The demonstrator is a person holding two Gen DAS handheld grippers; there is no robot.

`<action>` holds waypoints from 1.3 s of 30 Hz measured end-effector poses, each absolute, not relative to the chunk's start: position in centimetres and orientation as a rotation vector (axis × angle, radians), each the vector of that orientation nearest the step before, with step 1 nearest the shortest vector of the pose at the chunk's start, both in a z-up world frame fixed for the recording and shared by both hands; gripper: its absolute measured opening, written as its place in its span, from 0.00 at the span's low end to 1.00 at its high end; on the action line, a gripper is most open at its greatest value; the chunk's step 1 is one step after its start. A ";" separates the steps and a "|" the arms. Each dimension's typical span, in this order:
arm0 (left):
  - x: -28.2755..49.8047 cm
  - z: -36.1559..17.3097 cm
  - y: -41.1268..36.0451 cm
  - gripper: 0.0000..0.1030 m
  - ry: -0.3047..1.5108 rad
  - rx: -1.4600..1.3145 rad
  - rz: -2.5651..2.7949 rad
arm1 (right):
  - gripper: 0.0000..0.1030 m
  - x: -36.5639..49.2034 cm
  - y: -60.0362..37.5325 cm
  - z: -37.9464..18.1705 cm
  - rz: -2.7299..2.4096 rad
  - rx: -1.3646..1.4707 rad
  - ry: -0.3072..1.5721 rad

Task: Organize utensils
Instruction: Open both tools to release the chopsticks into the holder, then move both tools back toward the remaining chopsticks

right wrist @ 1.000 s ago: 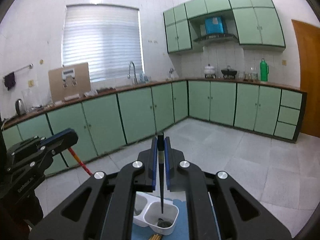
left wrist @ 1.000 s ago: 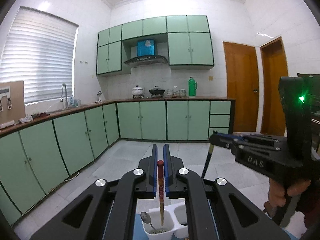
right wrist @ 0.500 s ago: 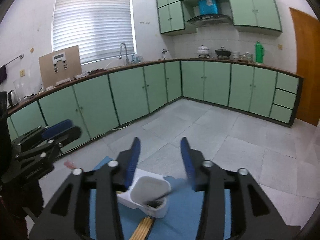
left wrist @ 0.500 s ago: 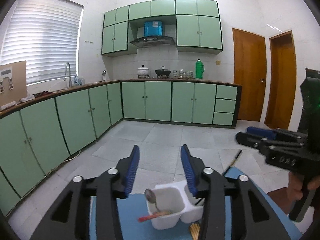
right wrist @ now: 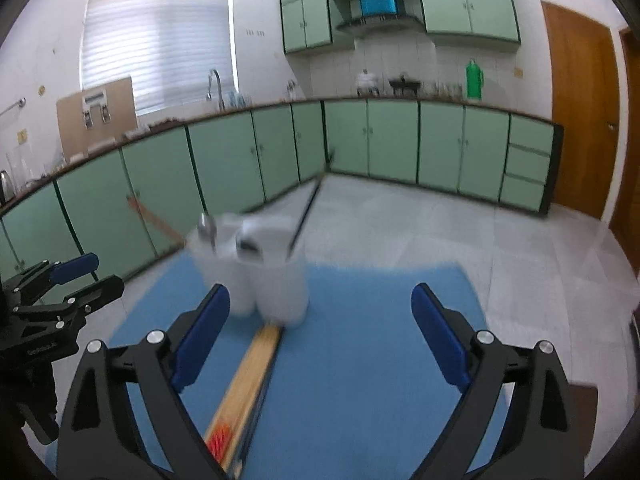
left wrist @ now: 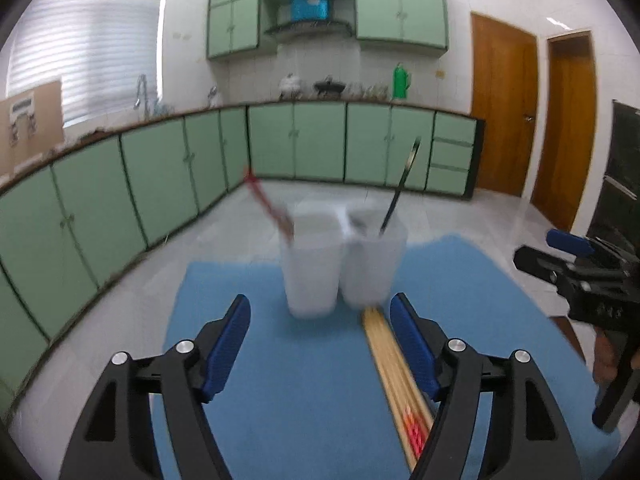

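Green-cabinet kitchen, blue mat, white twin holder.
Left gripper and right gripper empty, jaws opening; bamboo chopsticks between them.

Hardly any writing here can be made out. The right gripper, seen off to the right of the left gripper's jaws, carries pale embossed letters on its black body, too smeared to spell. The left gripper, seen left of the right gripper's jaws, bears a small line of white print along its black side, which is too small and blurred to read. Beyond the jaws, the cardboard box on the far counter shows dark printed marks, shapes only, with no legible words. The blue box above the range hood is unreadable too.
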State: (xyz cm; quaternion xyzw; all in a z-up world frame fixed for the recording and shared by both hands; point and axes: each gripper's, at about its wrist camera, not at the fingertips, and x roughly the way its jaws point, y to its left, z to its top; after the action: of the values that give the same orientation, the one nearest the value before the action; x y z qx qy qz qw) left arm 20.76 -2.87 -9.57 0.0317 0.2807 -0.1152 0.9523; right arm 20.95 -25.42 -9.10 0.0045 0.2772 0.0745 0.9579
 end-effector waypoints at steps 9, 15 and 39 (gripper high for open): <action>17.5 -16.6 -2.6 0.69 0.756 0.080 -0.194 | 0.87 16.1 -23.1 -16.5 0.141 -0.008 0.729; 16.5 -19.1 -2.2 0.69 0.823 0.095 -0.185 | 0.73 14.5 -21.5 -19.3 0.166 -0.035 0.822; 15.7 -19.4 -2.5 0.69 0.838 0.091 -0.203 | 0.08 14.2 -18.5 -21.0 0.285 -0.062 0.916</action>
State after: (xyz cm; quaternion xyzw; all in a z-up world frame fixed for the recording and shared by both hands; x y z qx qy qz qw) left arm 15.73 -2.50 -19.43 0.0442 0.4058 -0.0982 0.9076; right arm 14.16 -18.50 -20.99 -0.0300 0.4405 0.1369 0.8867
